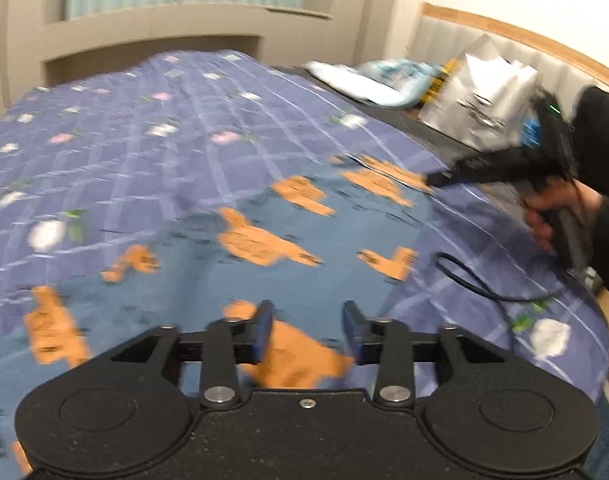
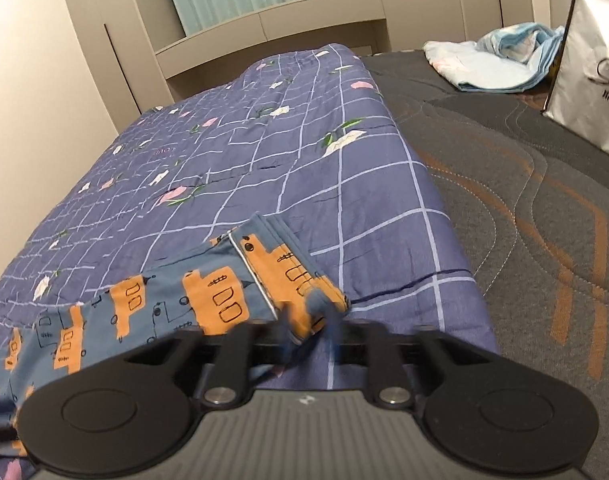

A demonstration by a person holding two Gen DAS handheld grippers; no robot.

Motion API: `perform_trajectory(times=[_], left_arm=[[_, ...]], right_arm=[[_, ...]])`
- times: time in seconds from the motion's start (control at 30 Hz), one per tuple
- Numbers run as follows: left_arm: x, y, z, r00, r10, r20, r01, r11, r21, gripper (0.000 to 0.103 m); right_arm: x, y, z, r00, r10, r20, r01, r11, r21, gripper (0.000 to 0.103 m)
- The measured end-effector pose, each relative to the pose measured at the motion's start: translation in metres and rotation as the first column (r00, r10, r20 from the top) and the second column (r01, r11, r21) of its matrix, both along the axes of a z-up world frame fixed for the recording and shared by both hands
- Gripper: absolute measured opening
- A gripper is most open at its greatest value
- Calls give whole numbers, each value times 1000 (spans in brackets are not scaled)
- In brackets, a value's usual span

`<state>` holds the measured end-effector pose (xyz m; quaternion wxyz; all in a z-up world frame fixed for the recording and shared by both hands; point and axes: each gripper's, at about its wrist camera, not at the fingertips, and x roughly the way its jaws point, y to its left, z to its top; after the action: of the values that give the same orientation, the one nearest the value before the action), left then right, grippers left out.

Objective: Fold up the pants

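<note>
Both tongs stand apart, nothing clamped. Left tongs (image 1: 308,330) hover low over the pants (image 1: 240,240), blue pads either side of an orange patch but clear of the cloth. Right tongs (image 2: 308,330) sit at the cuff corner (image 2: 304,280); pads are blurred, fabric lies between them, apparently unpinched.

Pants lie spread on the quilt (image 2: 232,152) near the front edge of the bed, right edge ending just short of where the quilt meets the bare mattress (image 2: 544,200).

Judgement: release step after a fold. To do it well, lift both tongs straight up so the pads don't drag the layer, then check the edges line up before the next fold. Stacked cuff layers at the right corner look slightly fanned; worth squaring.

Materials: pants are thin, limp woven cotton, slate blue with orange block houses and a white piped seam. Quilt is soft, purple-blue, white grid with small flowers. Mattress is grey, stitched in curved orange lines.
</note>
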<state>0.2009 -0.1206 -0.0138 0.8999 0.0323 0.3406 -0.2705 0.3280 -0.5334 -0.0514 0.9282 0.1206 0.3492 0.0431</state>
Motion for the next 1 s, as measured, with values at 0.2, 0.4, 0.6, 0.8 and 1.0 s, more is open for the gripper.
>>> perform_trajectory(times=[0.2,0.4,0.6,0.8,1.0], left_arm=[[24,63,9,971,238,35,-239,970,50,74],[72,113,-11,930,366,26,-367,922,126,75],[101,130,-32,937,346,-45,-339,934,111,36],[102,133,-33,944,328,-23,-324,941,100,6],[88,138,-20,930,365,32,-367,926,86,5]], right_arm=[[-16,26,8,998,44,51,-40,996,-78,84],[-32,59,7,992,102,78,-95,992,-86,99],[-49,85,5,989,123,81,-114,987,-110,103],[-55,93,6,991,109,73,-102,991,-92,103],[-51,93,3,995,87,54,-82,992,-94,103]])
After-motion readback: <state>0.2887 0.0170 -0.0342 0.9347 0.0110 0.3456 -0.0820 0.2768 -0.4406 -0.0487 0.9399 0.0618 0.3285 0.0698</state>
